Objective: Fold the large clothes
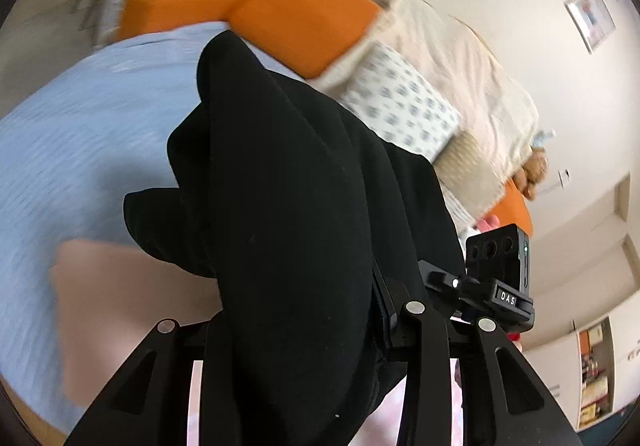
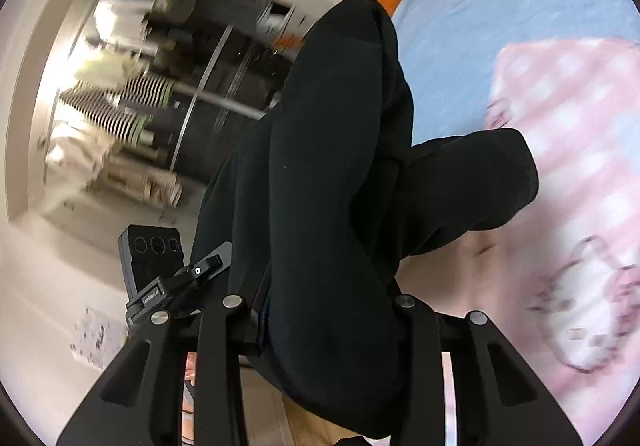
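A black garment point(image 1: 288, 206) hangs bunched over the left tongs point(image 1: 316, 310), lifted above a bed's light blue sheet point(image 1: 80, 134); its folds hide the fingertips, so the grip cannot be told for certain; the right tongs point(image 2: 320, 310) are likewise draped in the same dark cloth, above a pink patterned blanket point(image 2: 572, 150); orange cushions point(image 1: 296, 18) lie beyond.

A black garment point(image 2: 336, 182) is bunched between the jaws of the right gripper point(image 2: 320, 310), which are clamped on it, and spills over them. Right of the jaws lie a pink blanket point(image 2: 576, 150) and a blue sheet point(image 2: 460, 46); left, a blurred wardrobe point(image 2: 152, 94).
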Demonstrator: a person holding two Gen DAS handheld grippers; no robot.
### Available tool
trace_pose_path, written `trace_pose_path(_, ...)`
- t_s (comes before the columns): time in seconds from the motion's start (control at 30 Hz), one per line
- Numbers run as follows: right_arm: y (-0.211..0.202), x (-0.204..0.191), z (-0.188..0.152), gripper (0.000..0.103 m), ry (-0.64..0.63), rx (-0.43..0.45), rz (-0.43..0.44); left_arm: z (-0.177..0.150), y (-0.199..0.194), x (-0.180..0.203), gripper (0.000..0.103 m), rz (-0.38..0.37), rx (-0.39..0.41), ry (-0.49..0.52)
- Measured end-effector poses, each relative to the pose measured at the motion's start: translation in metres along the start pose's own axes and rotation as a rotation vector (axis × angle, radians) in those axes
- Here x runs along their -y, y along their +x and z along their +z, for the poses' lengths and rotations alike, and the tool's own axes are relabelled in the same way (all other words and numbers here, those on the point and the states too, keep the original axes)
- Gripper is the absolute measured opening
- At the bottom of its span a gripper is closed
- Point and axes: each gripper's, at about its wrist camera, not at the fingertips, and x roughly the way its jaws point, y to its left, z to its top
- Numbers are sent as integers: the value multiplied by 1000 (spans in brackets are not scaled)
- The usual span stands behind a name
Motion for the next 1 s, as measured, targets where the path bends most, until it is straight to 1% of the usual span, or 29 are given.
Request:
trace_pose_path(0.1,50,0,-32,35,4,-70,13,-30,-25,-62,40,26,14,-42)
trace_pose_path(0.17,76,9,-47,35,20,-110,16,-50,-29,-97,40,32,5,-82)
trace_pose_path(0.23,91,20,-61,36,21,-134,-3,-71,-20,-125,41,26,-15,-117)
trace_pose_path(0.27,102,30,-73,36,24,-149,-25,-82,-13,-139,41,35,-26,-125)
trace_pose_path(0.3,107,36,-77,36,26,-153,-42,-92,-4,-152,41,42,-32,-135)
trace_pose_path(0.33,114,43,-84,38,30,-151,-62,-100,0,-168,42,39,-30,-149)
trace_pose_path(0.37,117,52,-93,43,33,-140,-76,-107,7,-179,46,27,-21,-165)
trace_pose_path(0.4,118,60,-99,50,31,-119,-85,-114,13,-197,49,-13,0,-196)
trace_pose_path(0.43,115,67,-102,62,36,-98,-96,-119,16,-210,56,-59,17,-218)
trace_pose_path(0.47,113,71,-106,63,37,-88,-88,-122,20,-216,60,-95,33,-226)
trace_pose_path(0.5,111,72,-108,64,27,-83,-78,-124,21,-220,62,-116,45,-226)
trace_pose_path(0.53,113,70,-112,70,10,-78,-88,-125,21,-222,65,-125,56,-213)
trace_pose_path(0.57,102,66,-111,80,-29,-62,-140,-125,19,-222,69,-121,59,-193)
trace_pose_path(0.63,77,60,-108,82,-78,-32,-226,-119,13,-223,75,-98,47,-160)
trace_pose_path(0.67,60,58,-105,82,-90,-17,-246,-114,8,-222,75,-81,36,-145)
trace_pose_path(0.73,35,47,-93,82,-97,48,-286,-104,-4,-222,75,-63,25,-127)
trace_pose_path(0.77,29,39,-88,82,-105,72,-291,-99,-12,-222,75,-56,19,-125)
trace_pose_path(0.8,24,24,-82,82,-136,95,-286,-94,-23,-222,75,-42,30,-121)
trace_pose_path(0.83,24,12,-79,78,-165,108,-281,-89,-31,-216,75,-28,58,-115)
trace_pose_path(0.87,27,-12,-73,70,-232,125,-269,-83,-46,-215,75,-29,97,-113)
trace_pose_path(0.9,38,-29,-72,63,-266,123,-266,-76,-57,-212,75,-49,125,-119)
trace_pose_path(0.93,49,-44,-70,50,-305,110,-275,-71,-65,-209,75,-53,140,-119)
trace_pose_path(0.97,70,-60,-66,35,-333,71,-323,-65,-70,-203,75,-55,155,-105)
trace_pose_path(1.0,86,-70,-62,30,-339,51,-360,-56,-72,-193,75,-54,167,-66)
